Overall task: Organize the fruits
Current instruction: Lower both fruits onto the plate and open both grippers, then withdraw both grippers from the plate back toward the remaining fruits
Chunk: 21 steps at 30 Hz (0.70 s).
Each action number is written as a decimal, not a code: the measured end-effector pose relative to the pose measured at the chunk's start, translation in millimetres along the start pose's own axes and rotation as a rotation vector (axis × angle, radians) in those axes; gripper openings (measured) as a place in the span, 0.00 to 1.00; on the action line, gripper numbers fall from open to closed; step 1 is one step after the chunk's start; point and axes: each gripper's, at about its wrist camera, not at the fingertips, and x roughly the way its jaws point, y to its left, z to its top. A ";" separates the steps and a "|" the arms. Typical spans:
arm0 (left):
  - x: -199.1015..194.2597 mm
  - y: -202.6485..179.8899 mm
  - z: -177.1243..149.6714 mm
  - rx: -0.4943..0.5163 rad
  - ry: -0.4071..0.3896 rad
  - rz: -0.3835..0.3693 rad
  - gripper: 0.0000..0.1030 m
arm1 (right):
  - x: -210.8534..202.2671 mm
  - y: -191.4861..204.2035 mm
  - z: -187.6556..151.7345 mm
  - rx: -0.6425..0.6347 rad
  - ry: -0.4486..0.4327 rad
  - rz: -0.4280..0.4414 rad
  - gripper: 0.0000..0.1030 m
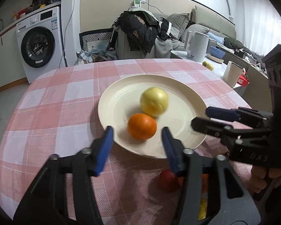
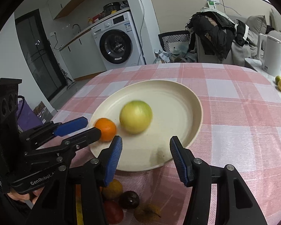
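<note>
Covering table: pink checked tablecloth [image 1: 69, 112]

A pink-and-white checked cloth [image 1: 46, 112] covers the bench. On it the plate [image 1: 121, 101] is cream, carrying an orange fruit [image 1: 142, 126] and a pale yellow-green fruit [image 1: 154, 101]. Nearer lies a red fruit [image 1: 167, 180] and a dark purple fruit [image 2: 129, 199]. Blue pads [image 2: 113, 157] line black jaws.

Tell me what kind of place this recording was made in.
Most likely a lived-in home, an open kitchen and living area: a washing machine under a counter with a tap, a sofa with cushions, and a dining table under a pink checked cloth.
</note>
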 end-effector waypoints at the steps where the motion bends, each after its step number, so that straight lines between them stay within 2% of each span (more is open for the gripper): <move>1: -3.1 0.6 -0.5 -0.003 -0.010 0.004 0.61 | -1.9 -0.8 0.1 0.001 -0.004 -0.012 0.54; 3: -9.9 1.9 -1.4 -0.010 -0.018 0.007 0.78 | -6.5 -3.1 0.0 0.005 -0.010 -0.031 0.57; 6: -21.9 4.3 -2.4 -0.019 -0.038 0.010 0.81 | -14.7 -7.8 -0.6 0.015 -0.022 -0.041 0.67; 8: -30.1 4.5 -2.3 -0.019 -0.042 0.011 0.84 | -20.5 -11.2 -1.2 0.023 -0.022 -0.044 0.80; 11: -43.6 4.8 -3.0 -0.024 -0.064 0.021 0.98 | -28.7 -13.5 -2.0 0.023 -0.018 -0.051 0.89; 14: -59.2 4.7 -5.7 -0.024 -0.088 0.028 0.99 | -37.9 -13.5 -4.7 0.012 -0.030 -0.056 0.99; 17: -72.0 2.4 -9.4 -0.015 -0.092 0.028 0.99 | -45.2 -12.2 -10.8 -0.001 -0.021 -0.030 1.00; 21: -89.3 -2.3 -16.3 -0.004 -0.097 0.031 0.99 | -52.7 -9.2 -19.6 -0.023 -0.004 -0.038 1.00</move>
